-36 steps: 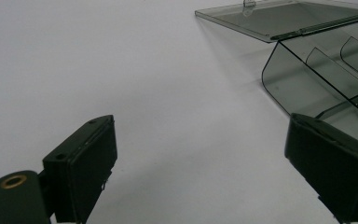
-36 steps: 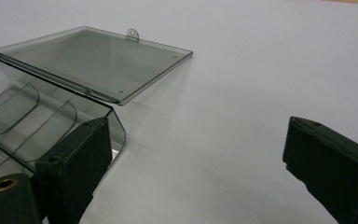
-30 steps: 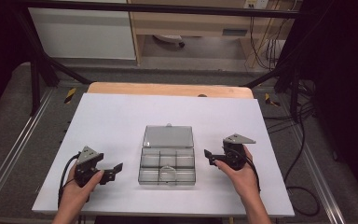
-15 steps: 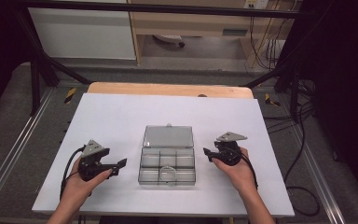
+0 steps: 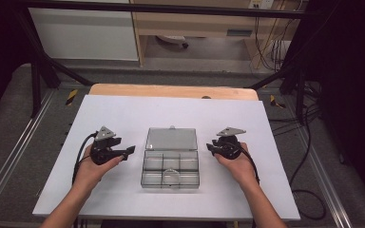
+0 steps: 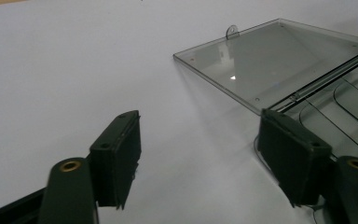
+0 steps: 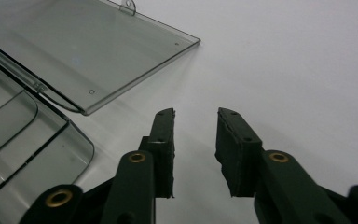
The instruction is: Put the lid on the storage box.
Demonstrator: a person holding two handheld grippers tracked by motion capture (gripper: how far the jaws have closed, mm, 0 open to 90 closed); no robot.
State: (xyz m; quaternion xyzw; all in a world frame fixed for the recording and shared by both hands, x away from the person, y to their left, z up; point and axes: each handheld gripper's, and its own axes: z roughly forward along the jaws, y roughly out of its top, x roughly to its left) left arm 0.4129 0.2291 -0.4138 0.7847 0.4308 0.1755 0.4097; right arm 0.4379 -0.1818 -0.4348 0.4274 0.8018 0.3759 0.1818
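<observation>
my left gripper [image 5: 129, 151] and right gripper [image 5: 210, 147] flank the open clear box [image 5: 170, 161], both released, holding nothing.

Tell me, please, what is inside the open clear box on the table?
The box lies open, its lid flat behind it. Its dividers show through, and the compartments look empty. Glare on the clear plastic could hide something very small.

In the left gripper view the clear box [image 6: 307, 79] ran off the right edge, its compartments cut short; in the right gripper view it was cropped at the left; from above, any contents were too small to tell.
</observation>
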